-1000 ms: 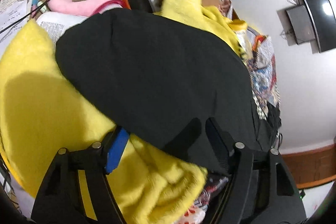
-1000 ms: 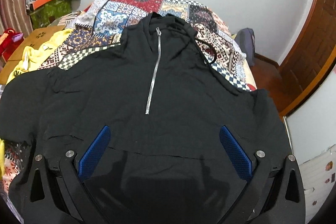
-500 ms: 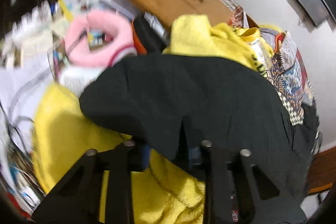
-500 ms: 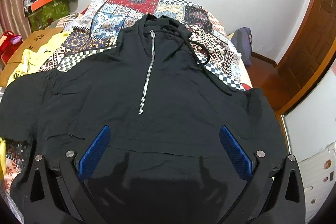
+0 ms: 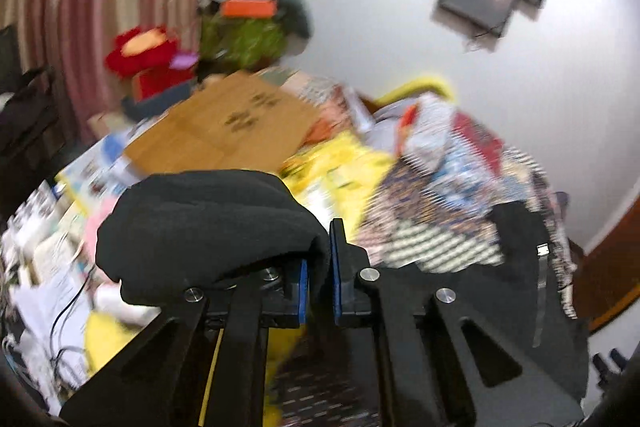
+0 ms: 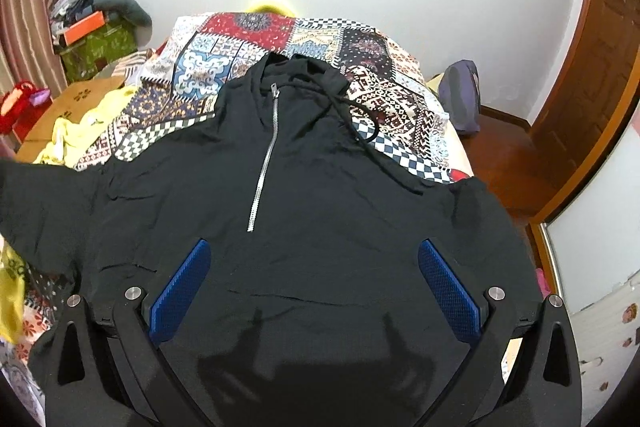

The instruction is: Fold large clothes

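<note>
My left gripper (image 5: 318, 281) has just pinched the black sleeve (image 5: 208, 223) and lifted it up; its jaws are pressed on the cloth. My right gripper (image 6: 314, 287) hangs with jaws spread over the hoodie (image 6: 304, 187), flat on the bed (image 6: 320, 43), mid-frame. Now I can fold the sleeve in.

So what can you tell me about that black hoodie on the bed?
The black hoodie lies face up and spread flat on the patchwork bedspread, hood toward the wall. It looks like thin, slightly creased fabric, with a silver half zipper on the chest, a dark drawcord trailing sideways, and a front pocket seam. The left gripper has its fingers shut on one sleeve, holding it raised; the right gripper hovers open above the hem.
</note>
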Motion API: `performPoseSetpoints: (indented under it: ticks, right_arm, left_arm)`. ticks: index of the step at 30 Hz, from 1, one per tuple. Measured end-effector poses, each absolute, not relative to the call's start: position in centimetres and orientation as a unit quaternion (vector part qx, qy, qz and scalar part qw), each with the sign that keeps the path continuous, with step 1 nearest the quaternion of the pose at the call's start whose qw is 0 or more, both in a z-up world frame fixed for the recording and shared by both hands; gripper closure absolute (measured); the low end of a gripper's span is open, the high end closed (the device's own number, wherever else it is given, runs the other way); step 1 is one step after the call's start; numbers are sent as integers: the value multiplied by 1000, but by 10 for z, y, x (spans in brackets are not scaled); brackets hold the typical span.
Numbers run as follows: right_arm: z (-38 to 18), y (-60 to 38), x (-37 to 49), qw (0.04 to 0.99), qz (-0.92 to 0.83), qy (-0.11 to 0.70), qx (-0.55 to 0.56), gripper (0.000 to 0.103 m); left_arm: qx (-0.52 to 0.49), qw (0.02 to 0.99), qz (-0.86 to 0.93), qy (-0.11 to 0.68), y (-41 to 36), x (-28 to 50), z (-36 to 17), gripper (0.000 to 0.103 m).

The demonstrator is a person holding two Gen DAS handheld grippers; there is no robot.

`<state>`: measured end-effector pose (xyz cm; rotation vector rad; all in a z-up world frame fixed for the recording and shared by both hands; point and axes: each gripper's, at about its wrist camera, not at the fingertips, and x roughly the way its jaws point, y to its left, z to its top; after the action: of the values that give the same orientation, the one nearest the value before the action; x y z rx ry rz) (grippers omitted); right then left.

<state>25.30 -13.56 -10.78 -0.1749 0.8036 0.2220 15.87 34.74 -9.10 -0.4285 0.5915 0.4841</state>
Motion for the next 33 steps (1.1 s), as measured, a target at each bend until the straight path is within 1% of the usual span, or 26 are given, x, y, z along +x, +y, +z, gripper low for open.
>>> performPoseSetpoints:
  ticks: [3,7,13,17,24,29,33]
  right_arm:
    - [-107,-145,254,913,109,386,-76,0]
    - [-107,-158,260,914,106,386,-71,0]
    - [-107,-181,264,916,95,387,-53,0]
    - [-112,-195,267,912,92,397,-46,0]
    - [-124,-217,268,906,75,412,-52,0]
    - [-130,-230,264,904,68,419,-56,0]
    - [-134,-236,262,900,61,426,-69,0]
  left_arm:
    - [-200,922,191,270,312,191,-65,97]
    - [-177,937,138,269,255,238,-45,97]
    - [-137,946,57,288,161,295,-45,97]
    - [-115,939,-8,323,93,317,-68,97]
    - [-44,905,-99,412,-13,323,-138,97]
    - [8,879,-138,457,-63,316,-173,97]
    - [28,863,-151,481,-75,306,-190,96]
